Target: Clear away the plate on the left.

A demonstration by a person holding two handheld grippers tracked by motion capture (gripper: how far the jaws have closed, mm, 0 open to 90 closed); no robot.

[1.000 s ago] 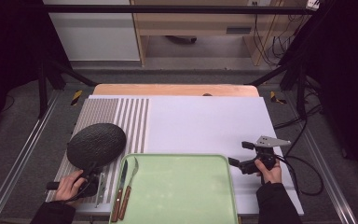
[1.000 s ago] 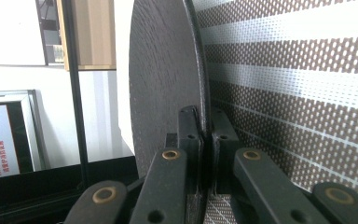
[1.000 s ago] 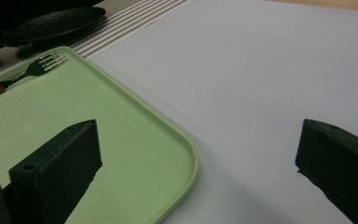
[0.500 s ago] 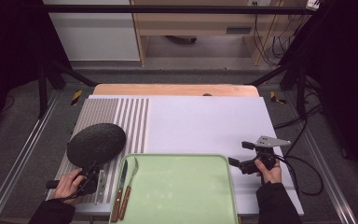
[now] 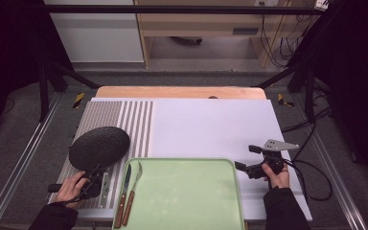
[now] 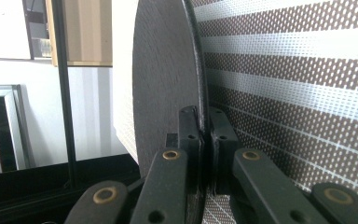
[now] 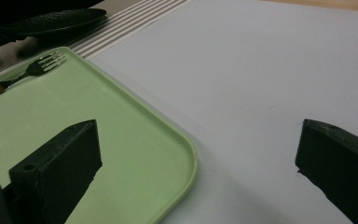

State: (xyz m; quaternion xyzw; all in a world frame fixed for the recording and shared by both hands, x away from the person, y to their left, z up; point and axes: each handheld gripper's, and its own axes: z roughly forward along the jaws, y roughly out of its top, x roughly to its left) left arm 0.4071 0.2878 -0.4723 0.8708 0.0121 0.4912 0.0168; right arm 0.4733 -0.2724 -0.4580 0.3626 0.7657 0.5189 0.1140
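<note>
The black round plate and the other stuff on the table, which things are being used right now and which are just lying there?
In use:
- black round plate, pinched at its rim by the left gripper
- striped mat under it

Just lying about:
- green tray
- fork and knife on the tray's left side
- right gripper, jaws open and empty beside the tray

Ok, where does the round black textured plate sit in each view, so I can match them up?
High view: round black textured plate at lower left, on the striped mat, its edge pinched by the left gripper.
Left gripper view: edge-on at centre, clamped between the jaws.
Right gripper view: top left corner, beyond the fork.
Shared landmark: the striped mat.
</note>
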